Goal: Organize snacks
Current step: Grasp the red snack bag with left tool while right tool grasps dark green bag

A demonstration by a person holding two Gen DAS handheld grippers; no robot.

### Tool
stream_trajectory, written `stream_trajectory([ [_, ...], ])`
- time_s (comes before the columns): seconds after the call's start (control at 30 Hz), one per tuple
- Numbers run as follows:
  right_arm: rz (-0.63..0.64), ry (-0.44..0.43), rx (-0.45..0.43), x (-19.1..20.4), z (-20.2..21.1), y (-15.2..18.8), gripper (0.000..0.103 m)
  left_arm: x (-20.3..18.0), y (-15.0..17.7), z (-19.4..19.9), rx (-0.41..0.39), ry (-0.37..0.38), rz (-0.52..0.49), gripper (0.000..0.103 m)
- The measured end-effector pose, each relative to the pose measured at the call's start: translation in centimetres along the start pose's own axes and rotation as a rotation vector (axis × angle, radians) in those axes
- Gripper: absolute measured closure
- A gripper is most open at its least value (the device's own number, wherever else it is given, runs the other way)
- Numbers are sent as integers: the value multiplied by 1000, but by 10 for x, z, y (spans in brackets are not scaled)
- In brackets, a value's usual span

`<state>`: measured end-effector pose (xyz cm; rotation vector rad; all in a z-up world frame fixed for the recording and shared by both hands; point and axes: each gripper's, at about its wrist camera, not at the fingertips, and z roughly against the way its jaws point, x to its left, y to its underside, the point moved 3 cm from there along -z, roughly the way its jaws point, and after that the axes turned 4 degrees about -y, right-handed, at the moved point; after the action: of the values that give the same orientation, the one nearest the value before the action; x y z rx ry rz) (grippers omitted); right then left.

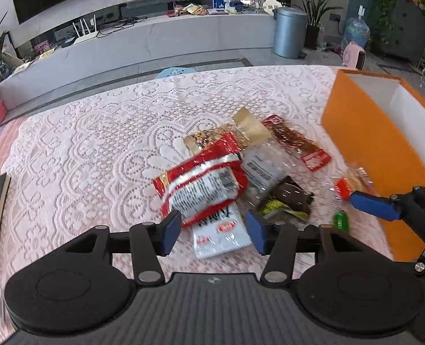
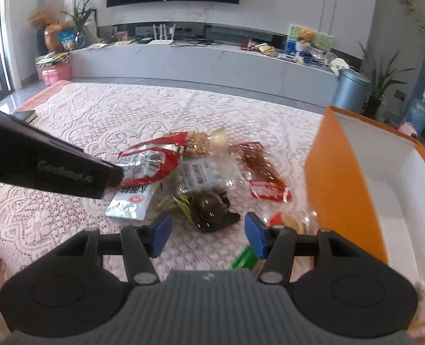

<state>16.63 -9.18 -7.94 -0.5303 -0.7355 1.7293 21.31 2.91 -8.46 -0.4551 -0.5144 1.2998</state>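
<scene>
Left wrist view: lace tablecloth (image 1: pixel 83 143), one orange box (image 1: pixel 365 143) open at the right edge, probably the drop-off. Snack pile just left of it, about seven packets: big red bag (image 1: pixel 201 178) on top, white packet (image 1: pixel 221 235), dark packet (image 1: pixel 287 198) nearest. Left gripper (image 1: pixel 214 231) jaws wide, empty, over the white packet. Right gripper (image 2: pixel 208 234) wide, empty, above the dark packet.
</scene>
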Motion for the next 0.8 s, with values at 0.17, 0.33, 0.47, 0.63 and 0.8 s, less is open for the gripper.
stream_trajectory([
  [0.17,31,-7,12,3,-28,-9,48,0,-5,-29,34,-26,-64,41],
  [0.33,60,0,35,3,-51,-5,49,-2,-6,-43,36,29,-106,37],
  [0.47,72,-18,55,5,-63,-2,49,-9,-8,-50,24,34,-165,31],
  [0.63,67,8,80,-1,-79,1,50,-10,-8,-61,42,15,-180,31],
  [0.8,-3,7,94,-12,-88,2,55,-13,-8,-63,19,10,-195,30],
])
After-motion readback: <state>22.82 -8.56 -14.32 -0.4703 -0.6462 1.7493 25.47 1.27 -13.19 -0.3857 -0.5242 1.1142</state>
